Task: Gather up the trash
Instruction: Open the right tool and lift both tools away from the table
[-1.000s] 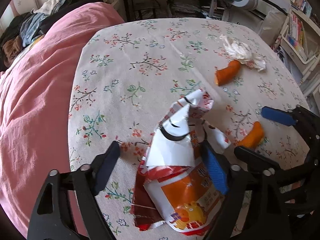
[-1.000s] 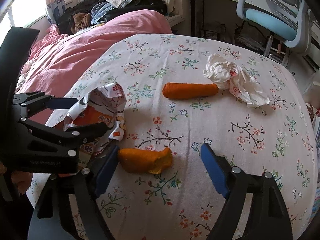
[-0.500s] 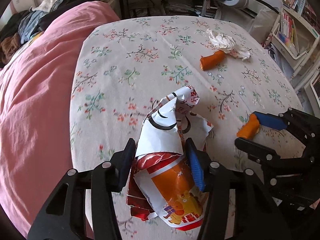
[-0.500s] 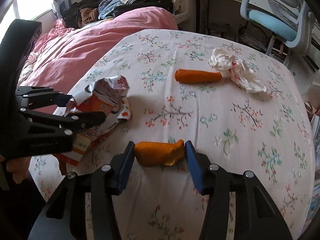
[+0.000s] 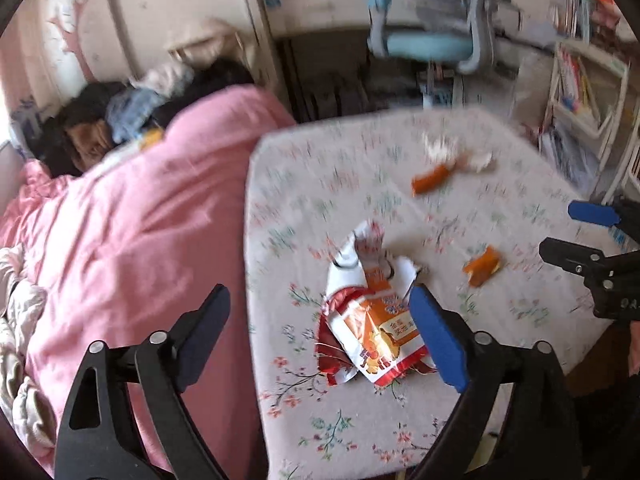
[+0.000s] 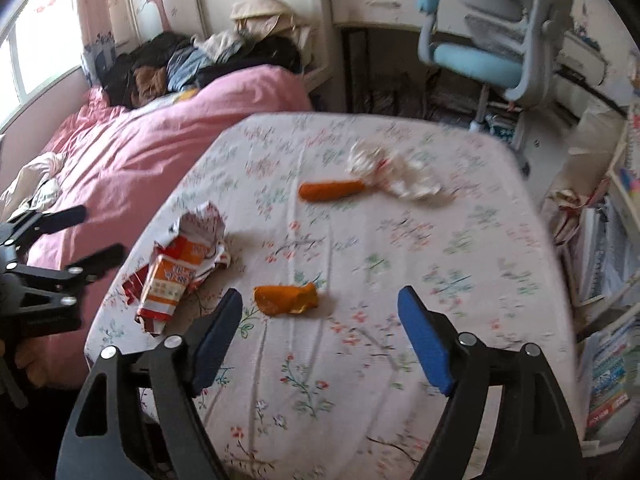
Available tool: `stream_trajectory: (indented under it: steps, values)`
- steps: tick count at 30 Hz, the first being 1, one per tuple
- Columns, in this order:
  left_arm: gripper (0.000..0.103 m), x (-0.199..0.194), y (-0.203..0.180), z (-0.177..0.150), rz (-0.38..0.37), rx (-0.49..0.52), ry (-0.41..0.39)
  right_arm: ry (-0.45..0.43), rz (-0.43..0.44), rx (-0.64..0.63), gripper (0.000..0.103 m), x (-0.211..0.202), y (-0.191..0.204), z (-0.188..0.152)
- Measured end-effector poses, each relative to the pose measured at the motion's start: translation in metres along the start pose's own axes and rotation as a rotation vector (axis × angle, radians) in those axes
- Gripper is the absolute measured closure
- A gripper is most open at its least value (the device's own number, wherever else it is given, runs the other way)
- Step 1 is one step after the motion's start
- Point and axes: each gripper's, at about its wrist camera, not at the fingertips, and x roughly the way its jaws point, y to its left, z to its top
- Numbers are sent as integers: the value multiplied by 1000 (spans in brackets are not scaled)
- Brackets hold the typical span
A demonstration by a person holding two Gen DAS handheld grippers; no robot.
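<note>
L gripper (image 5: 320,328) & R gripper (image 6: 320,336) jaws just sprang wide, empty, above snack bag (image 5: 372,320) & orange scrap (image 6: 286,300) lying on floral table (image 6: 440,260).

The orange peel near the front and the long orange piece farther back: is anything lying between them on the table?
No. In the right wrist view, only bare flowered tablecloth lies between the orange peel and the long orange piece.

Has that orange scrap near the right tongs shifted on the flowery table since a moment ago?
Cannot tell. The orange scrap lies on the tablecloth beside the snack bag, as before; the right tongs just opened, empty.
</note>
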Motion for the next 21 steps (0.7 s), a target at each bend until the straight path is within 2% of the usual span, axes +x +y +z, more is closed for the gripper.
stream_trajectory:
  steps: [4, 7, 9, 13, 17, 21]
  values:
    - [10, -32, 16, -2, -8, -70, -65, -39, -42, -31, 19, -22, -5, -2]
    - [7, -44, 29, -5, 28, -126, -80, -51, -82, -24, 16, -26, -15, -13]
    - [7, -43, 37, -7, 52, -162, -68, -8, -92, 47, 16, -18, -27, -17]
    - [7, -28, 56, -8, 46, -258, -11, -65, -109, 134, 16, -23, -38, -11]
    - [7, -24, 51, -10, 9, -234, 8, -81, -109, 217, 16, -19, -47, -8]
    - [7, -24, 32, -8, -8, -146, 9, -39, -123, 195, 16, -6, -41, -8]
